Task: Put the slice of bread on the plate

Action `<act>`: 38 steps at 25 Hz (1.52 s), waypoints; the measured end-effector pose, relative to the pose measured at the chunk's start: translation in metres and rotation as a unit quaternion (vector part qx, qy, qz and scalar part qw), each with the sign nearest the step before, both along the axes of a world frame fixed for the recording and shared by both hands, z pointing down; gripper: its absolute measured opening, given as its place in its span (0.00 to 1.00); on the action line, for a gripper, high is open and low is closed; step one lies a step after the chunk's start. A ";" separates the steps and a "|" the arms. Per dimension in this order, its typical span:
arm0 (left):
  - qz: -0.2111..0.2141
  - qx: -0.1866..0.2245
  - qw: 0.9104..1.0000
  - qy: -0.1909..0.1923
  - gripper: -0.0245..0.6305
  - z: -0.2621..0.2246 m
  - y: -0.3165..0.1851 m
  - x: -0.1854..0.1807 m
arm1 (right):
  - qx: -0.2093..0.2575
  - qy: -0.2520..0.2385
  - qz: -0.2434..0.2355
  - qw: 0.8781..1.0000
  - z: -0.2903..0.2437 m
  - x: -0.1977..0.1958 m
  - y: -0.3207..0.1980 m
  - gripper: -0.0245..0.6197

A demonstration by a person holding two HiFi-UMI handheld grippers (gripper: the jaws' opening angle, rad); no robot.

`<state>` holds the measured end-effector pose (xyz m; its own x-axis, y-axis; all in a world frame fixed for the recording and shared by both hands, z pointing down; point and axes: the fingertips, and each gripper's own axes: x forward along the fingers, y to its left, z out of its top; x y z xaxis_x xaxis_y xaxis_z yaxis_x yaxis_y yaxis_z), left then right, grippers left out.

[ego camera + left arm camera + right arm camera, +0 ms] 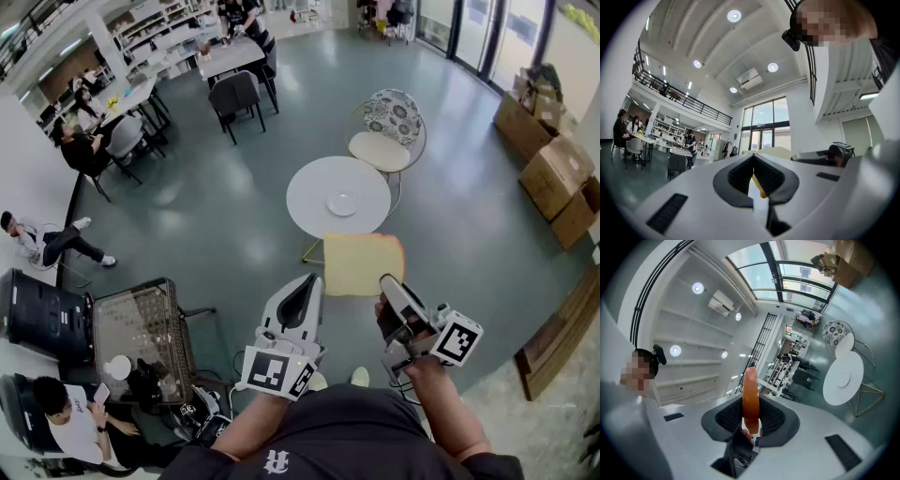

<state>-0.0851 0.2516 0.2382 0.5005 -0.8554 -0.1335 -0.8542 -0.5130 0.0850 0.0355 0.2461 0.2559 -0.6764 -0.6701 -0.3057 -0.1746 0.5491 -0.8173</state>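
In the head view my right gripper is shut on the near edge of a pale yellow slice of bread, held flat in the air. It hangs in front of a small round white table that carries a white plate. The right gripper view shows the bread edge-on, its orange crust clamped between the dark pads of that gripper, with the table and plate off to the right. My left gripper sits just left of the bread, jaws together and empty; its own view shows the pads meeting.
A chair with a patterned back stands behind the table. Cardboard boxes line the right wall, with wooden boards below them. A wire cart and a seated person are at the left; desks with people stand farther back.
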 end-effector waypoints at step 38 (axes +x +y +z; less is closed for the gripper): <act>-0.010 -0.026 1.000 0.005 0.05 0.019 0.005 0.026 | -0.021 -0.017 0.029 0.999 0.020 0.070 0.005 0.18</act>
<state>-0.0591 0.2565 0.2572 0.4821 -0.8711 -0.0935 -0.8632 -0.4906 0.1196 0.1057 0.2507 0.2759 -0.6265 -0.7201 -0.2984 -0.1768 0.5041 -0.8454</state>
